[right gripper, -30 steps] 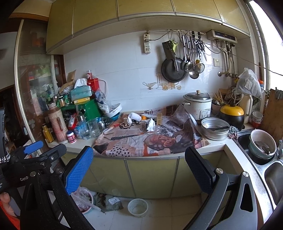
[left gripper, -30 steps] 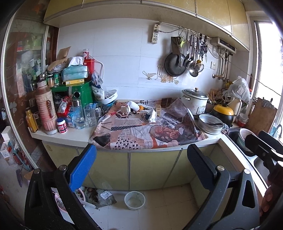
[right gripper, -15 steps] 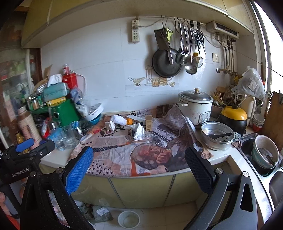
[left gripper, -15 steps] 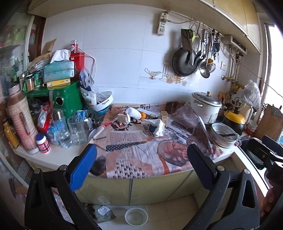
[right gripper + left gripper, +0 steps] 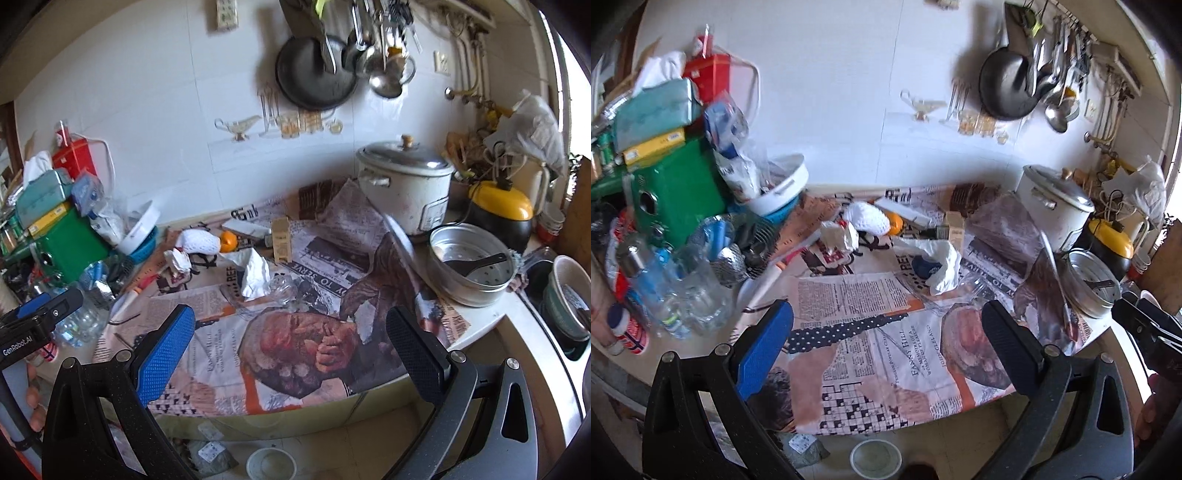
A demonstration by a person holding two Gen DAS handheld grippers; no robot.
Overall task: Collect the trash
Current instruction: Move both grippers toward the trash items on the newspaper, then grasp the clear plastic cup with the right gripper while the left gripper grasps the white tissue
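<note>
On the left, the glass cups [image 5: 701,299] and bottles are standing close together, so a claw swinging wide could be knocking them over. The left gripper [image 5: 886,339] is hanging wide open over the newspaper [image 5: 871,332], holding nothing. The right gripper [image 5: 291,339] is wide open and empty too. The crumpled white tissue [image 5: 255,275] is lying further back in the middle, touching a clear plastic scrap that could be sliding away.

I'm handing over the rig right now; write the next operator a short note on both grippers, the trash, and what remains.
Left gripper: jaws open, empty, over the newspaper.
Right gripper: jaws open, empty, over the same counter.
Trash on the newspaper: white crumpled tissue, smaller paper wad, clear plastic wrapper.
Done: nothing picked up.
Left: grasp each piece; no bin is clearly in view, only a small white bowl on the floor.
</note>
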